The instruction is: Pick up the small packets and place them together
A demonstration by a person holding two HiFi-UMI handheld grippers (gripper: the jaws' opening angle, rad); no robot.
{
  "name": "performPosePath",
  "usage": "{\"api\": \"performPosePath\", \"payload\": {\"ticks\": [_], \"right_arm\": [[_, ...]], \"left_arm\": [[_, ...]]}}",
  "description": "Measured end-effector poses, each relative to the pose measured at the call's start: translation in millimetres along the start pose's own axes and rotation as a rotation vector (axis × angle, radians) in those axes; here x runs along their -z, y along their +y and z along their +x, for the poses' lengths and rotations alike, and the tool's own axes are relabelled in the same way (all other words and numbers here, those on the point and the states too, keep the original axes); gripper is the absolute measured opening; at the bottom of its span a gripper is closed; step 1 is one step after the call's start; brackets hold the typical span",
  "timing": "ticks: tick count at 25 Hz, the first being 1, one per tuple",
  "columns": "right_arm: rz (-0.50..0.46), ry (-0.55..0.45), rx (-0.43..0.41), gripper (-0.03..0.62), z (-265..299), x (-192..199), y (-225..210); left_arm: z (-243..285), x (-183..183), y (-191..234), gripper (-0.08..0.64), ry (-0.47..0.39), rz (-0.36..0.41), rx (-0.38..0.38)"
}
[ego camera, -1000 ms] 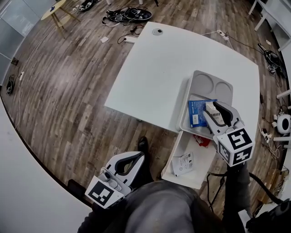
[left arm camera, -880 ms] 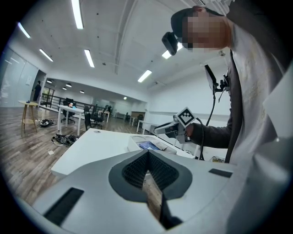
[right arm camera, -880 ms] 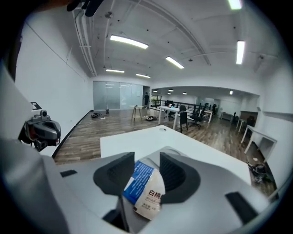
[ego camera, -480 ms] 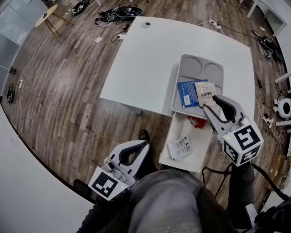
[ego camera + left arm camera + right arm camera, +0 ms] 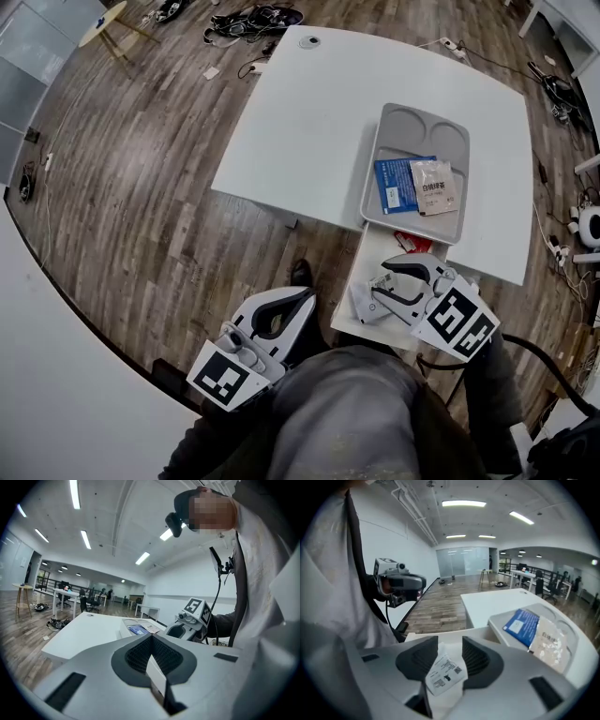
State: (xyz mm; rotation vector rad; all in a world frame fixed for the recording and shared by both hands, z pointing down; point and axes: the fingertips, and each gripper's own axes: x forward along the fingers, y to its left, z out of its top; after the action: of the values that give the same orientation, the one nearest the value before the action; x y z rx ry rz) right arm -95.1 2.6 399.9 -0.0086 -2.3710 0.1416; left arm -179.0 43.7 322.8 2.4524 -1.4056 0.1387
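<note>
tan packet [image 5: 435,187] now loose in tray [image 5: 373,202], right of blue packet [image 5: 396,184]; right gripper [image 5: 378,291] swung near, jaws apart astride white packet [image 5: 444,671] on ledge [image 5: 377,251], not yet pinched. left gripper [image 5: 302,298] clenched, idle.

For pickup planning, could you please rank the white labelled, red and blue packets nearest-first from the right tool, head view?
1. White labelled packet: between jaws of right tool.
2. Red packet: beside grey tray.
3. Blue packet: inside tray.
</note>
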Motion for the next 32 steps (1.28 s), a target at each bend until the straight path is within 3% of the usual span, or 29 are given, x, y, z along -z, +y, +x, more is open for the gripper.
{"api": "performPosePath", "payload": {"ticks": [18, 22, 26, 32], "right_arm": [[-0.183, 0.359, -0.122, 0.163, 64.0, 53.4, 13.9], [-0.206, 0.368, -0.127, 0.139, 64.5, 52.3, 13.3], [-0.189, 0.340, -0.086, 0.051, 59.8, 48.5, 8.3], [-0.108, 0.222, 0.015, 0.044, 31.3, 26.5, -7.1]], "left_arm": [[-5.6, 5.0, 34.7, -0.005, 0.014, -0.039, -0.043], [-6.6, 6.6, 41.1, -0.005, 0.016, -0.046, -0.051], [-3.1, 5.1, 39.5, -0.005, 0.014, -0.040, -0.043], [3.6, -0.3, 27.9, -0.005, 0.005, -0.010, -0.019]]}}
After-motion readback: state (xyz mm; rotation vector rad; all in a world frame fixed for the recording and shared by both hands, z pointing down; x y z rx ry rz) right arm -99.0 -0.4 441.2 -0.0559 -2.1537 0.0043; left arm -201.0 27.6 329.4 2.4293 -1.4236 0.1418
